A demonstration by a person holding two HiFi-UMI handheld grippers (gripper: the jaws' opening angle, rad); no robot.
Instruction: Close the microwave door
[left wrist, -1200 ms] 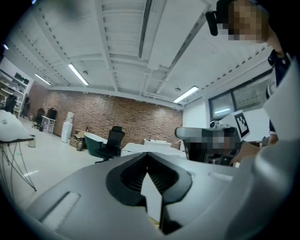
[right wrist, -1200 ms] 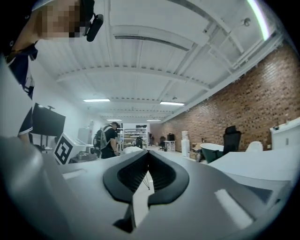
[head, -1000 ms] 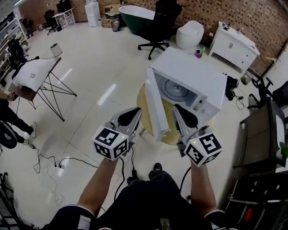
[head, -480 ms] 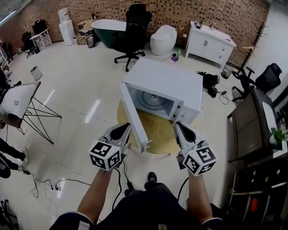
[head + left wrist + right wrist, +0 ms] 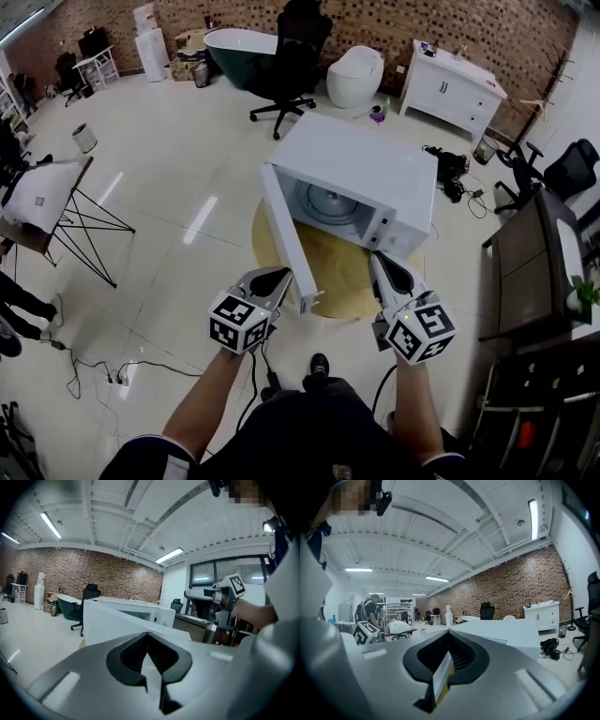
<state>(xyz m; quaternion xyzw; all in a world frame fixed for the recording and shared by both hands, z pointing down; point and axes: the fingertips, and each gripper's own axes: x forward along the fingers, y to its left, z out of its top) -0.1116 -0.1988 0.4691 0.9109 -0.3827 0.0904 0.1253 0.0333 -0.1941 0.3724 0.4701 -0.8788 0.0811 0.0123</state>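
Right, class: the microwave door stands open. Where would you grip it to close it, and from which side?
Take the microwave door by its free edge, the end nearest the person. Come from its outer, left face, near the left claw. No handle shows, so probably a flat push.

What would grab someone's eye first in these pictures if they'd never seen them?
The white microwave at the centre, on a round yellow table, with its door swung wide open to the left. Just below, the left gripper and right gripper sit either side of the door's free edge, jaws together and empty. Oddly, a dark bathtub and a white toilet stand by the brick wall behind.
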